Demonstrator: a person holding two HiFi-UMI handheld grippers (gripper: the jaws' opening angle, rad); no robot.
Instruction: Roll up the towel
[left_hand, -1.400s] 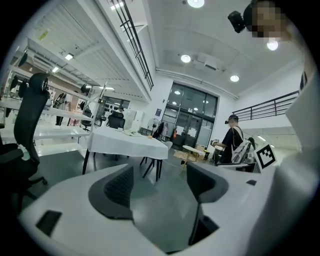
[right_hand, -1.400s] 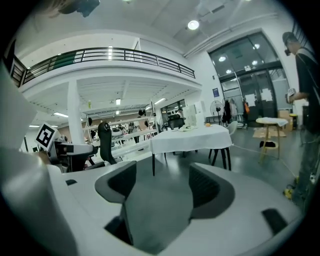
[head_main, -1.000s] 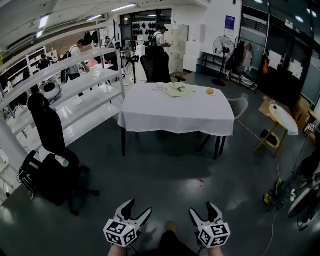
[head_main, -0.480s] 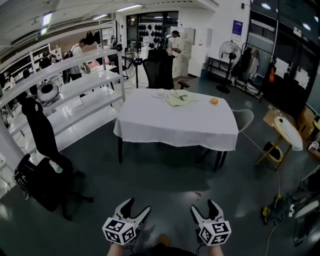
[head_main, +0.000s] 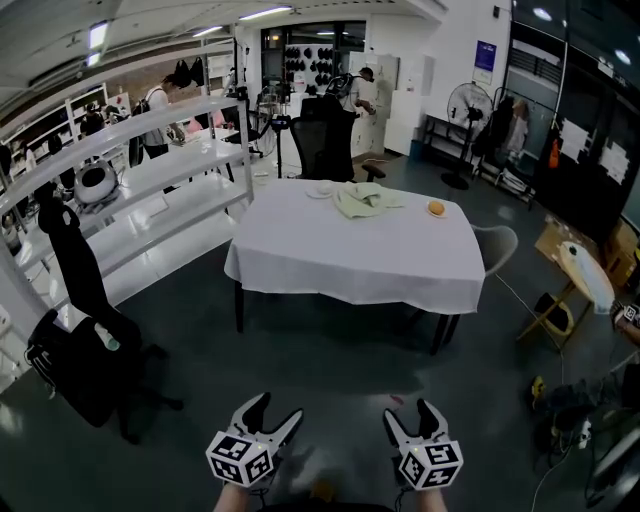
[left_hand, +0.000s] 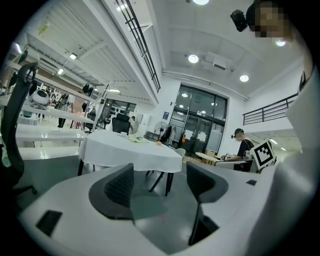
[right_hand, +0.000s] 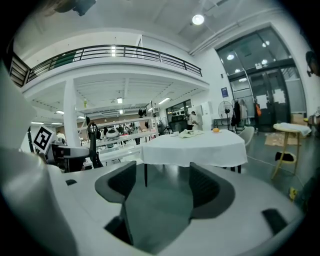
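A pale green towel (head_main: 366, 198) lies crumpled at the far side of a table with a white cloth (head_main: 350, 250); it shows small in the left gripper view (left_hand: 136, 139) and the right gripper view (right_hand: 189, 133). My left gripper (head_main: 268, 416) and right gripper (head_main: 414, 418) are held low at the bottom of the head view, well short of the table. Both stand open with nothing between their jaws (left_hand: 159, 184) (right_hand: 162, 186).
An orange (head_main: 436, 208) and a small white cup (head_main: 323, 187) also lie on the table. A black office chair (head_main: 327, 140) stands behind it, white shelving (head_main: 150, 190) at left, a black chair with a bag (head_main: 85, 330) near left, a wooden side table (head_main: 580, 280) right.
The view has moved closer to the table and slightly rightward. Both grippers keep the same open pose at the bottom of the view.
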